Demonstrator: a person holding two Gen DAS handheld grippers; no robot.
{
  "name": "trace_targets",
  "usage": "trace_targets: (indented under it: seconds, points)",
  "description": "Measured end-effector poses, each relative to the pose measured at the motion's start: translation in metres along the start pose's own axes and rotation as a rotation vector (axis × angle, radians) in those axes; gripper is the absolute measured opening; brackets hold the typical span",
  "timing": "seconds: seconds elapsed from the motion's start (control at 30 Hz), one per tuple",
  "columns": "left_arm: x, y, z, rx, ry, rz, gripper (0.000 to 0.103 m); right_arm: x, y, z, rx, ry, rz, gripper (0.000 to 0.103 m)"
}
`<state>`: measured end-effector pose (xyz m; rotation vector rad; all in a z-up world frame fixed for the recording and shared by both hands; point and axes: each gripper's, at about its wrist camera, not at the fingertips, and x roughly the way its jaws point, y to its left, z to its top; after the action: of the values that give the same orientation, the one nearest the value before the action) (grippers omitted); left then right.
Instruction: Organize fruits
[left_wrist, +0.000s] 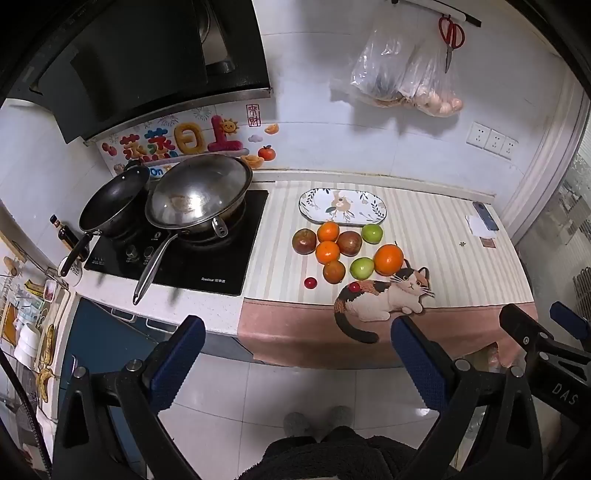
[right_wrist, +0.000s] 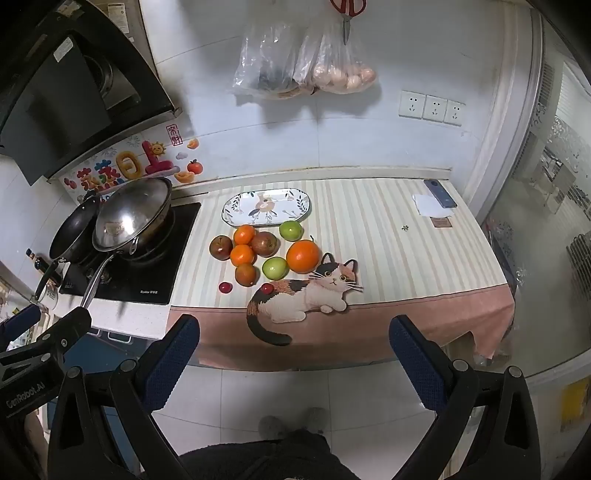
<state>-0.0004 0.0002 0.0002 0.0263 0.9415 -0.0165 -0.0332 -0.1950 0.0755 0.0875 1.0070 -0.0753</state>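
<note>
Several fruits lie in a cluster on the striped cloth: a big orange (left_wrist: 388, 259) (right_wrist: 303, 256), small oranges (left_wrist: 327, 252) (right_wrist: 242, 254), two green apples (left_wrist: 362, 268) (right_wrist: 275, 268), dark red-brown fruits (left_wrist: 304, 240) (right_wrist: 221, 247) and two small red ones (left_wrist: 311, 283) (right_wrist: 224, 287). An oval patterned plate (left_wrist: 342, 206) (right_wrist: 266, 207) lies bare just behind them. My left gripper (left_wrist: 297, 328) and right gripper (right_wrist: 294, 328) both hang open in front of the counter edge, above the floor, with nothing between the blue pads. The right gripper (left_wrist: 543, 317) shows at the left wrist view's right edge.
A black hob (left_wrist: 177, 254) (right_wrist: 136, 266) with a steel wok (left_wrist: 199, 195) (right_wrist: 133, 214) and a dark pan (left_wrist: 110, 203) stands left of the fruit. A phone (left_wrist: 485, 216) (right_wrist: 439, 194) and paper lie at the far right. Plastic bags (left_wrist: 402, 74) (right_wrist: 303, 62) hang on the wall.
</note>
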Motion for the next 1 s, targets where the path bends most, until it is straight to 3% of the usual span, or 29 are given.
trace_targets:
  seconds: [1.0]
  points:
    - [-0.005, -0.011, 0.0, -0.001, 0.017, -0.004, 0.103, -0.002, -0.001, -0.002, -0.002, -0.007, -0.002, 0.103]
